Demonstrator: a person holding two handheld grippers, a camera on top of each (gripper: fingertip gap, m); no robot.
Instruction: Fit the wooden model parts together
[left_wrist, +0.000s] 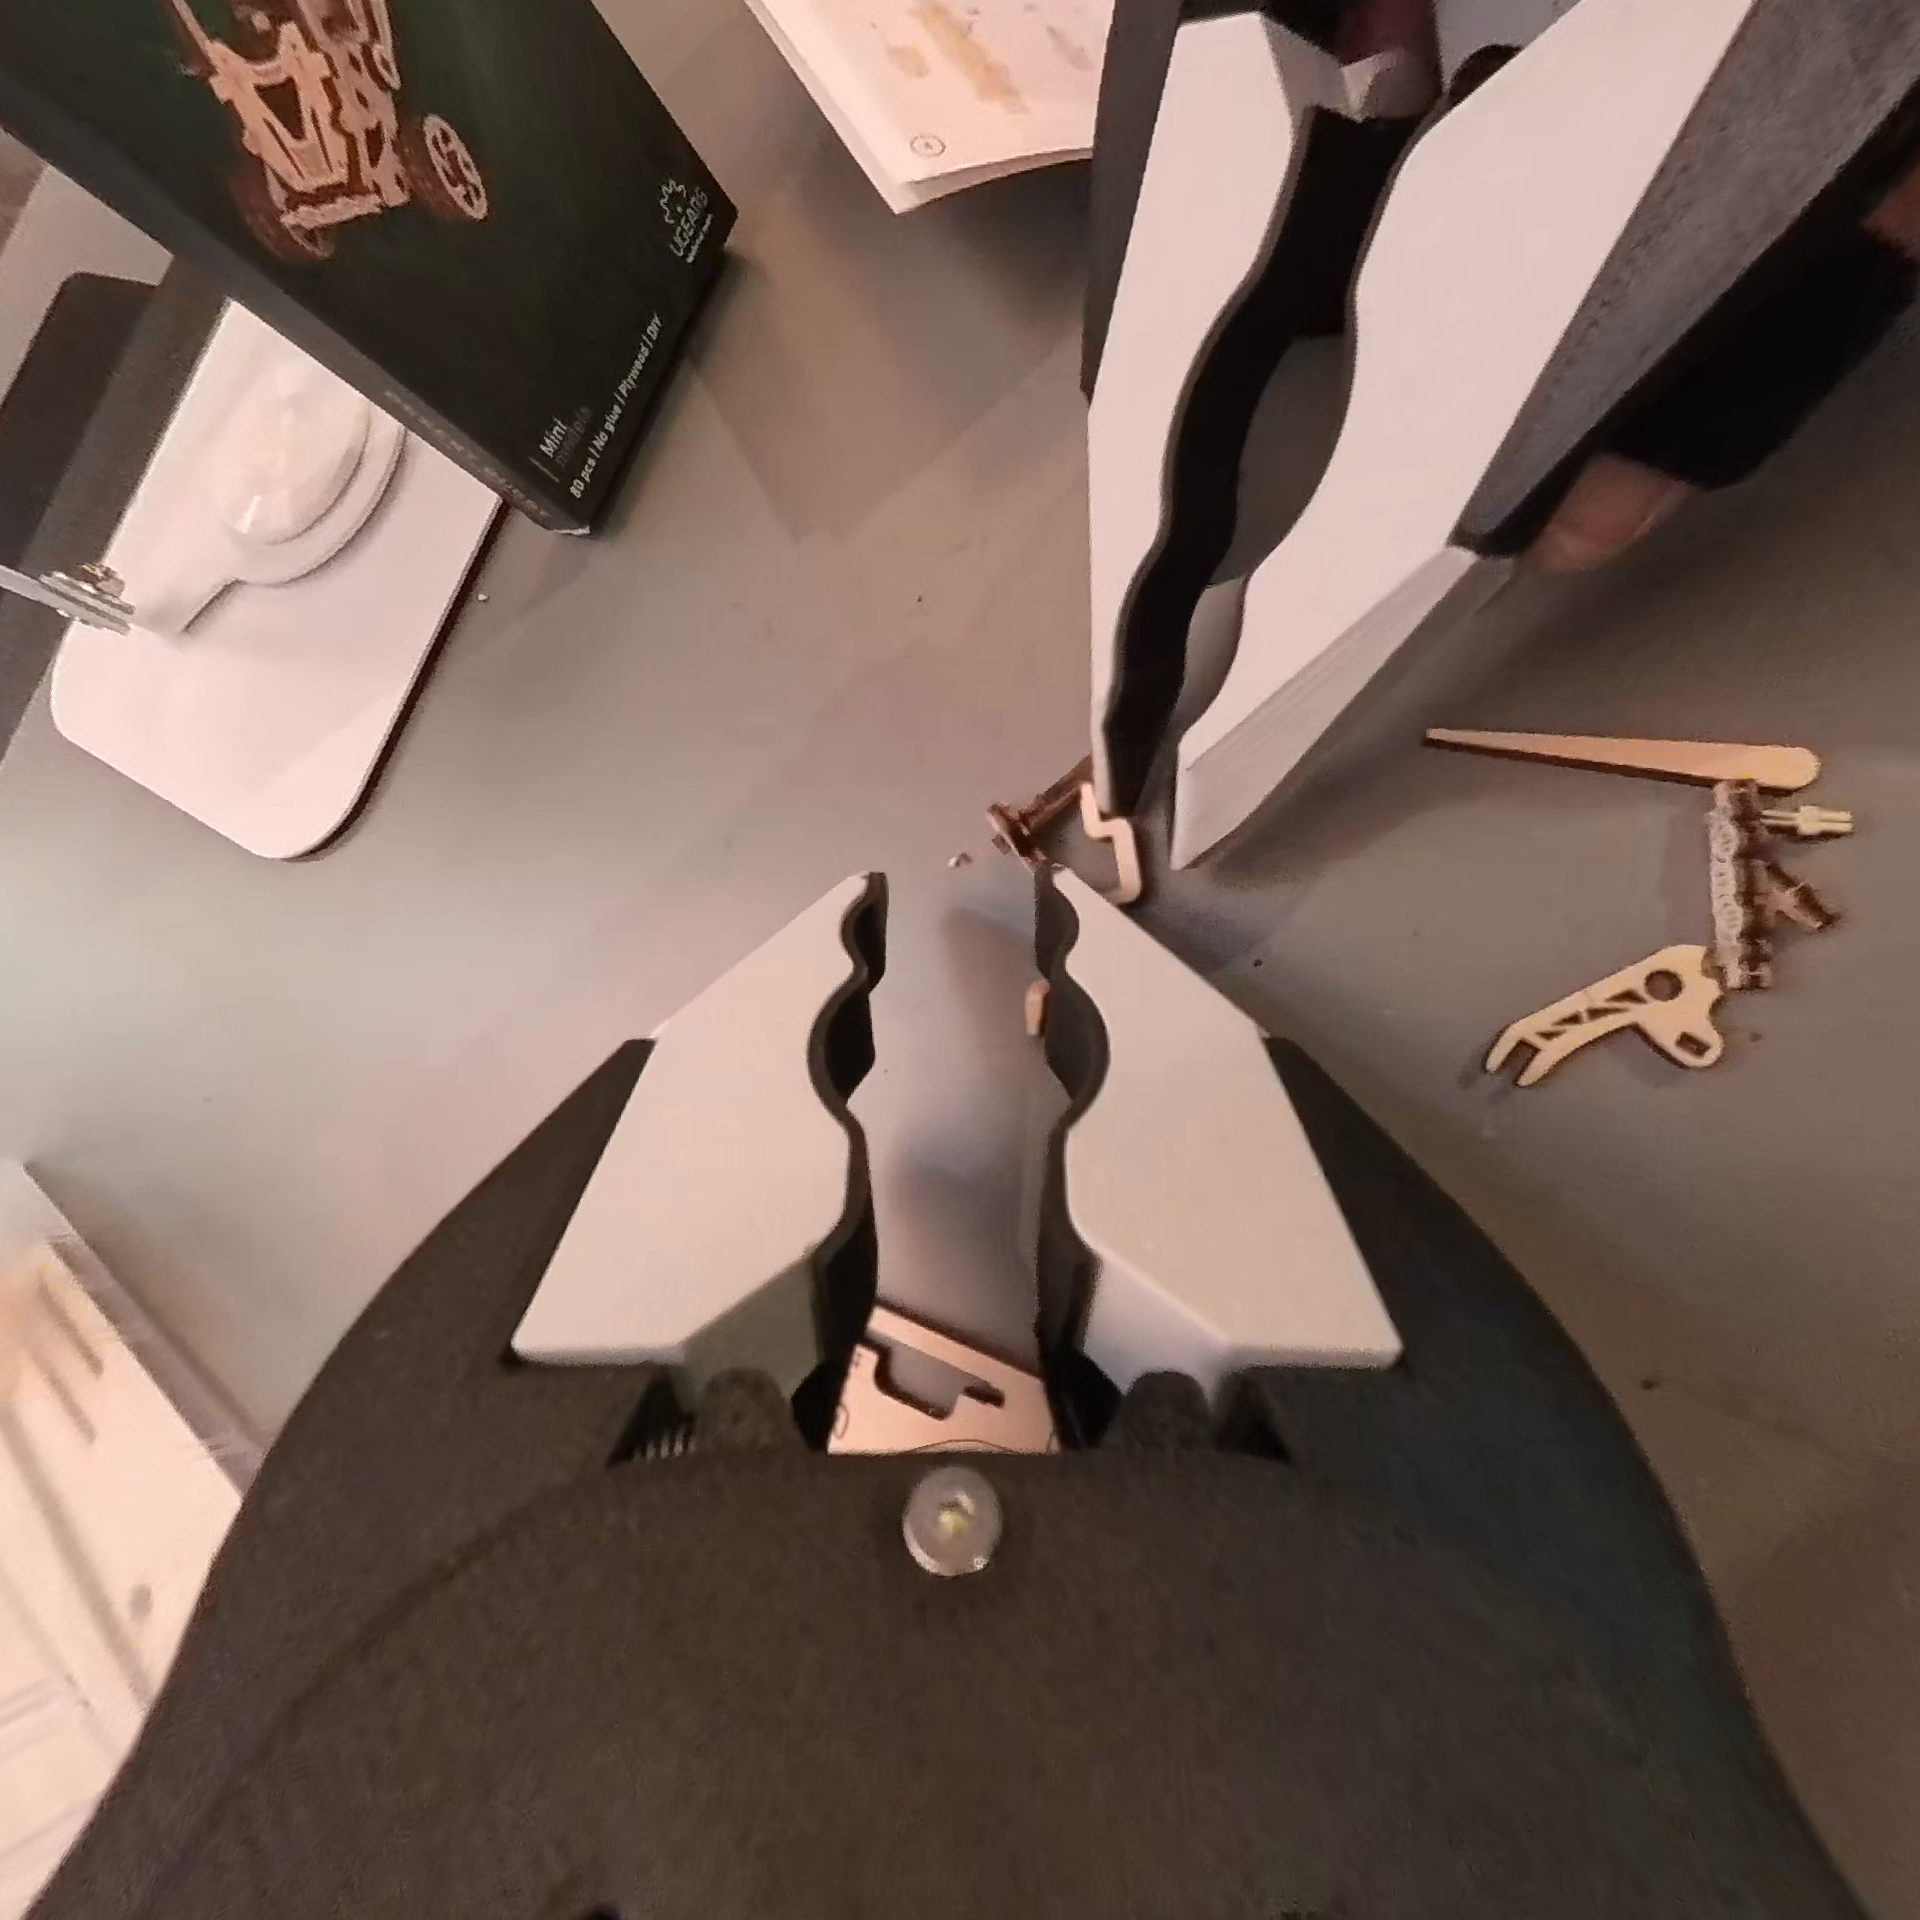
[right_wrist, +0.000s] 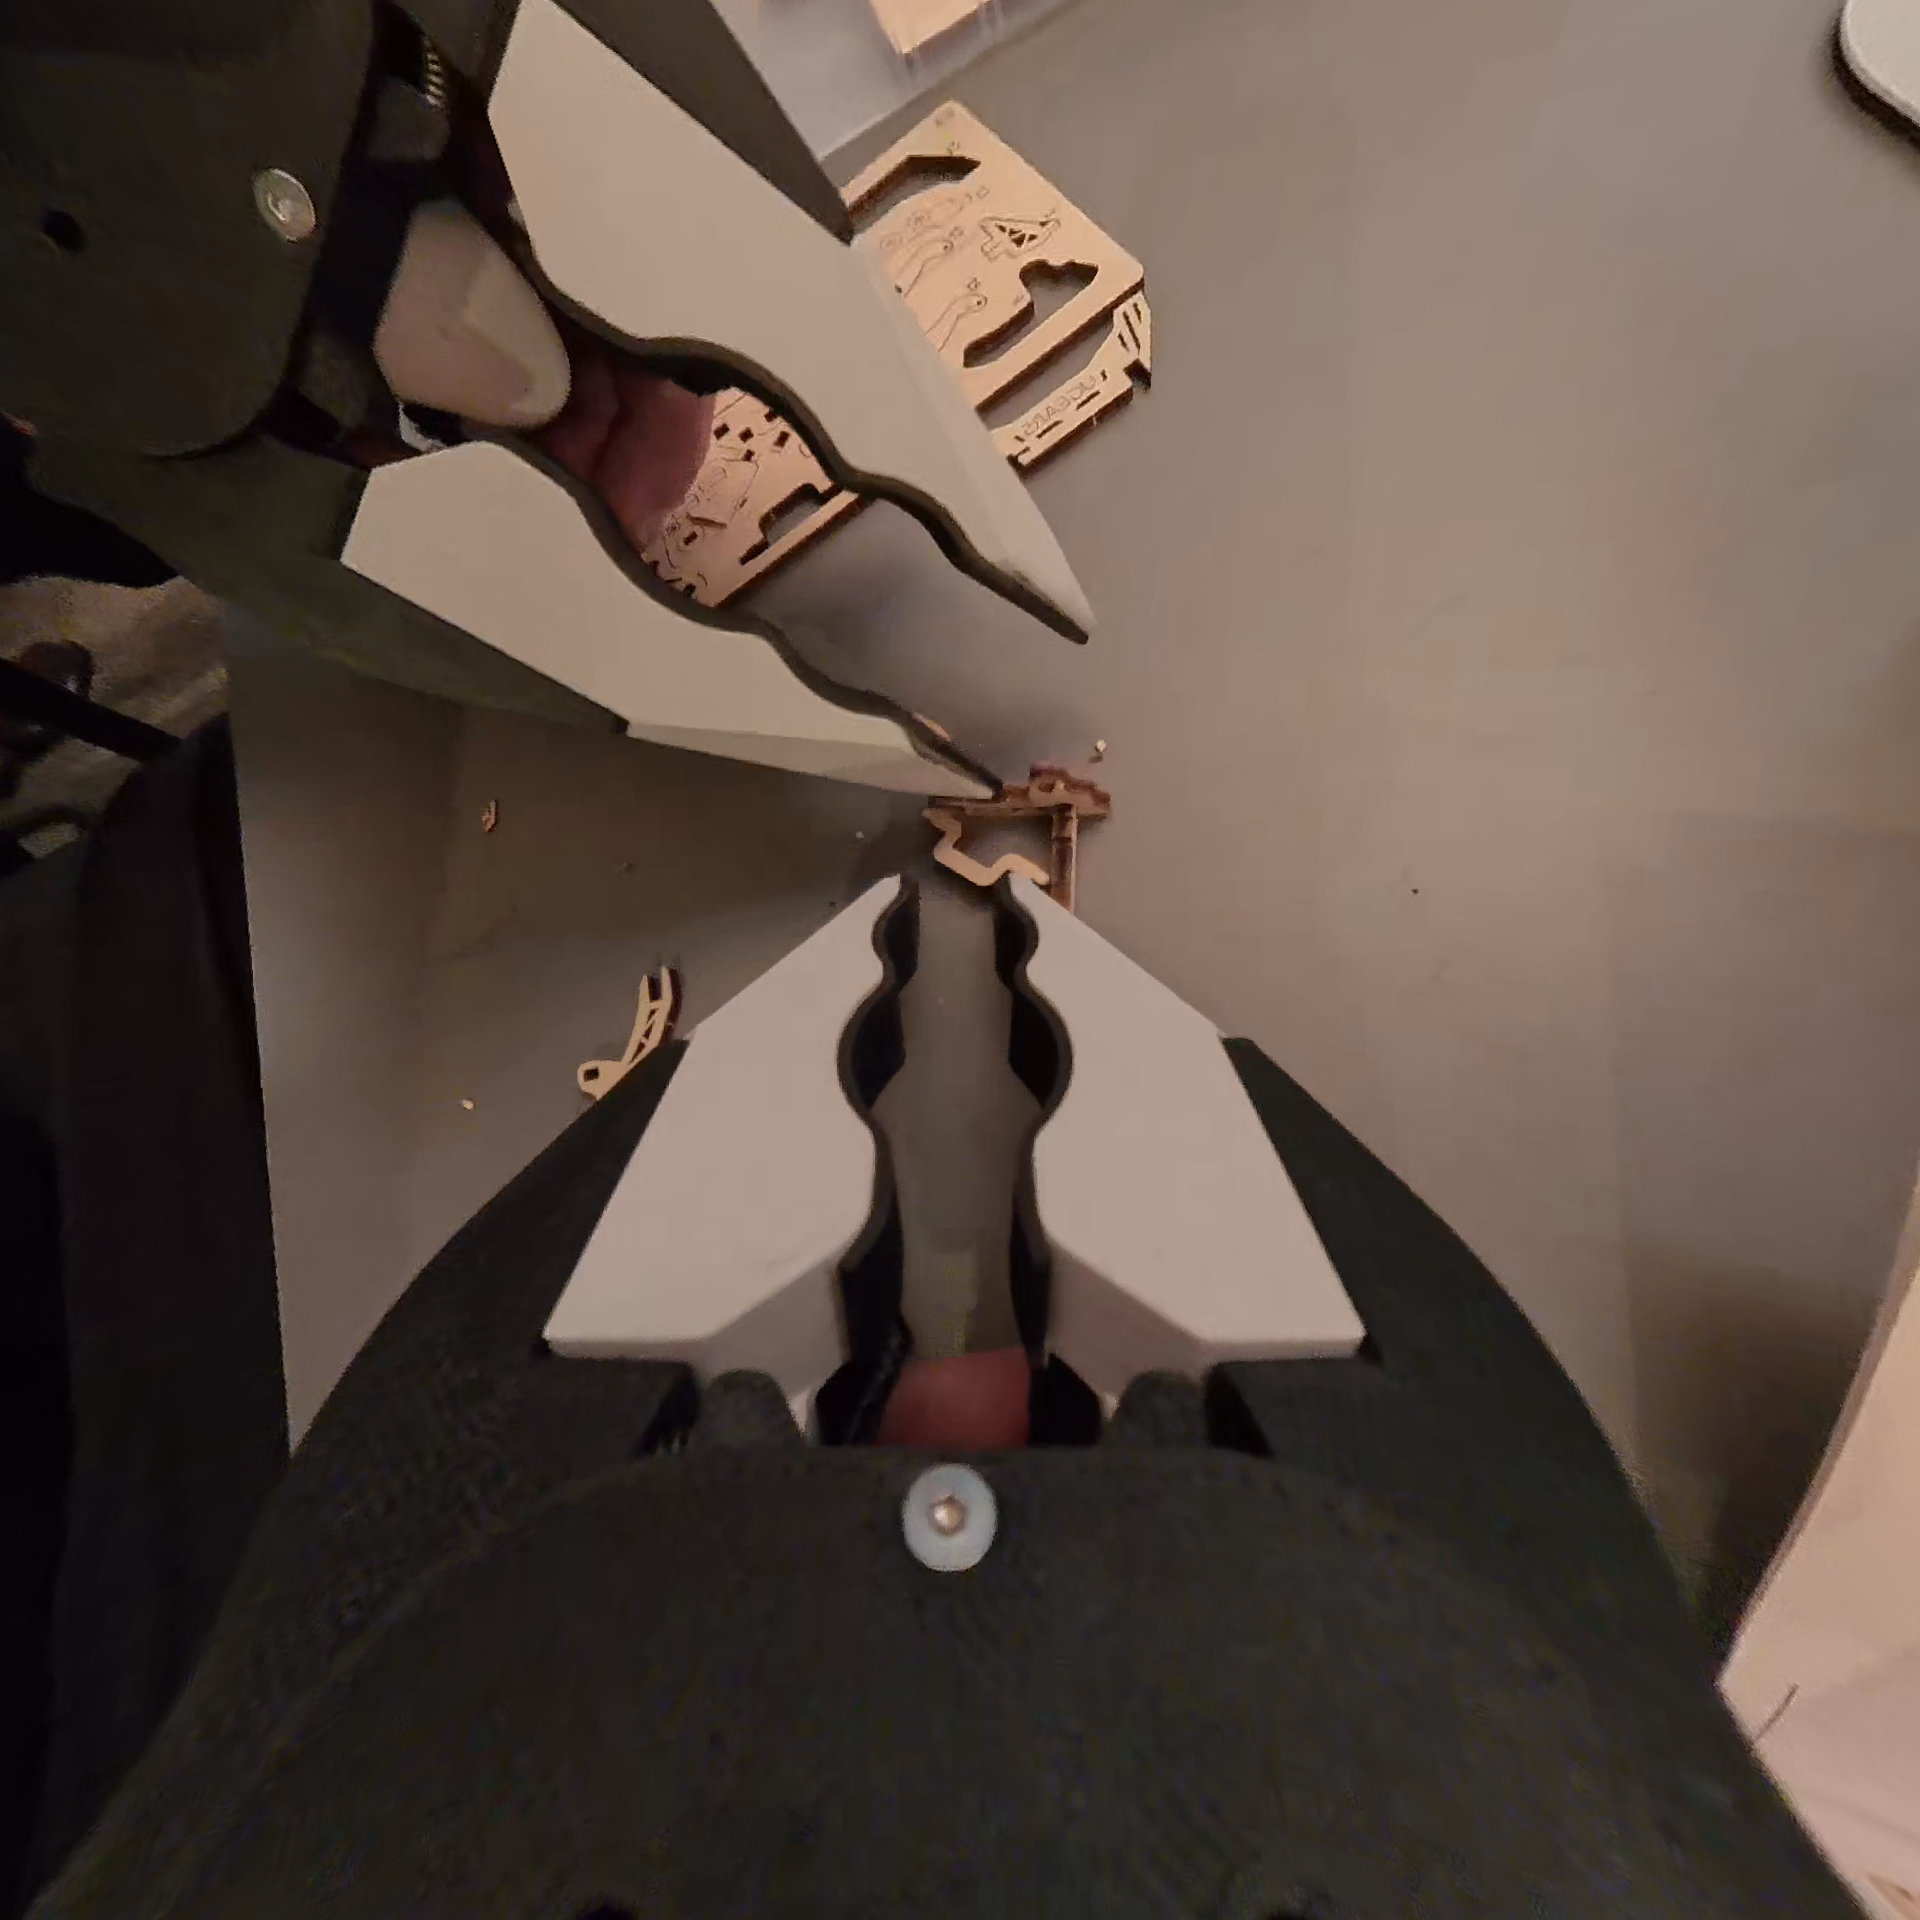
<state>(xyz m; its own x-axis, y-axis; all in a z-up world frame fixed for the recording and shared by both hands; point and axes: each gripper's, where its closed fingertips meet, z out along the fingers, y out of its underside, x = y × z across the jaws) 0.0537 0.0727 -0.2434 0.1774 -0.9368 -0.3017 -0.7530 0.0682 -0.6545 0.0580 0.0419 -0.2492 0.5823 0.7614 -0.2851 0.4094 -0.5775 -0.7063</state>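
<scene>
**Grippers meet over small wooden assembly**

Right gripper (right_wrist: 961, 888) reaches forward low over the grey table (right_wrist: 1455, 727), jaws narrowly parted. The pale zigzag plywood strip (right_wrist: 977, 854) lies across its tips, touching one of them, not clamped. This strip joins a dark wooden axle with a small gear (right_wrist: 1062, 831). The axle's long axis runs from the gear back toward the right gripper. Left gripper (left_wrist: 961, 883) slants in from the side, jaws wider and bare, one fingertip (right_wrist: 977, 787) touching the gear end. Beyond lies a punched plywood sheet (right_wrist: 1039, 301).
</scene>
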